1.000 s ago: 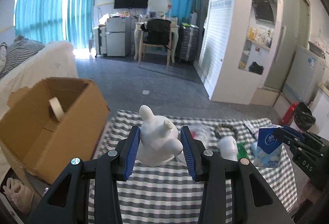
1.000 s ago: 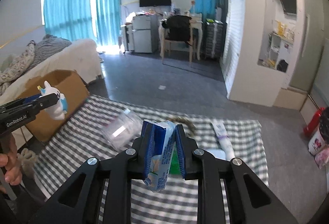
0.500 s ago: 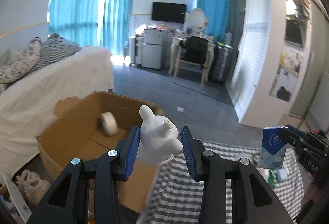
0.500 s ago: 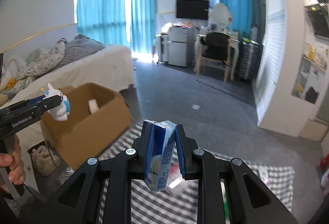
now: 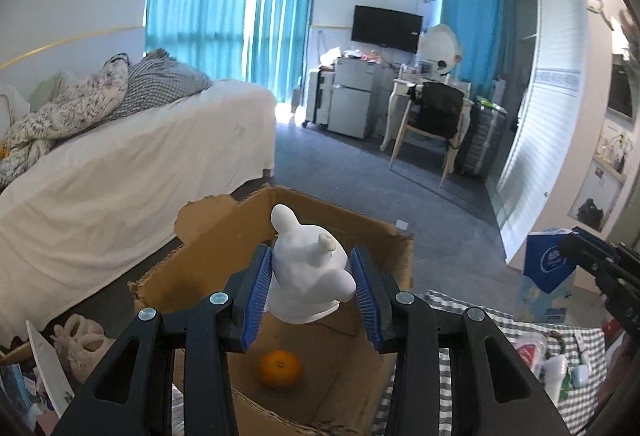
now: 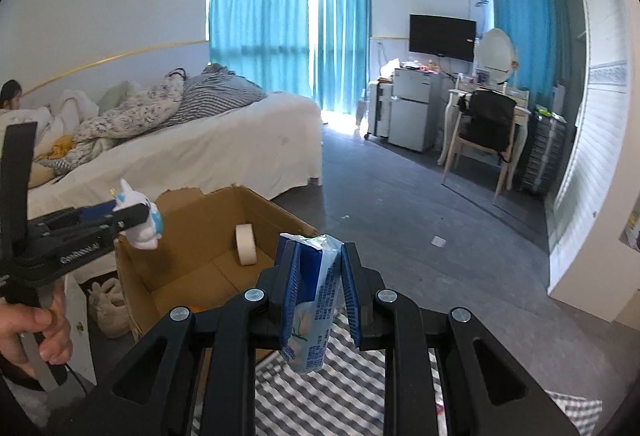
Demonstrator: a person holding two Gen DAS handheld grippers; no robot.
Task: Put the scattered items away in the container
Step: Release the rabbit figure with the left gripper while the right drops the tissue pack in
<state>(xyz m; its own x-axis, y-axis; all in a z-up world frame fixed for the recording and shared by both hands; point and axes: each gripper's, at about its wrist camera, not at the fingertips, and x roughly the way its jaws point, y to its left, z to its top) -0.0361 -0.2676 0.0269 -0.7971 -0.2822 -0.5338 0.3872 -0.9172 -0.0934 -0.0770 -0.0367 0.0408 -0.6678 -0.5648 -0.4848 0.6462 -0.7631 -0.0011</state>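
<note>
My left gripper (image 5: 310, 288) is shut on a white toy figure (image 5: 308, 276) and holds it over the open cardboard box (image 5: 208, 236). An orange (image 5: 281, 369) lies on the box floor below it. My right gripper (image 6: 318, 290) is shut on a blue and white tissue pack (image 6: 310, 300), above the checked cloth (image 6: 320, 396) next to the box (image 6: 140, 268). A tape roll (image 6: 245, 245) stands inside the box. The left gripper with the toy (image 6: 138, 224) shows at the left of the right wrist view. The tissue pack (image 5: 548, 268) shows at the right of the left wrist view.
A white bed (image 5: 120, 164) stands behind the box. Slippers (image 5: 78, 340) lie on the floor left of it. Several loose items (image 5: 560, 360) lie on the checked cloth at the right. A chair and desk (image 6: 486, 132) stand at the far wall.
Both grippers have swung left from over the checked cloth to the box, each still holding its item. The toy is now over the box opening.
</note>
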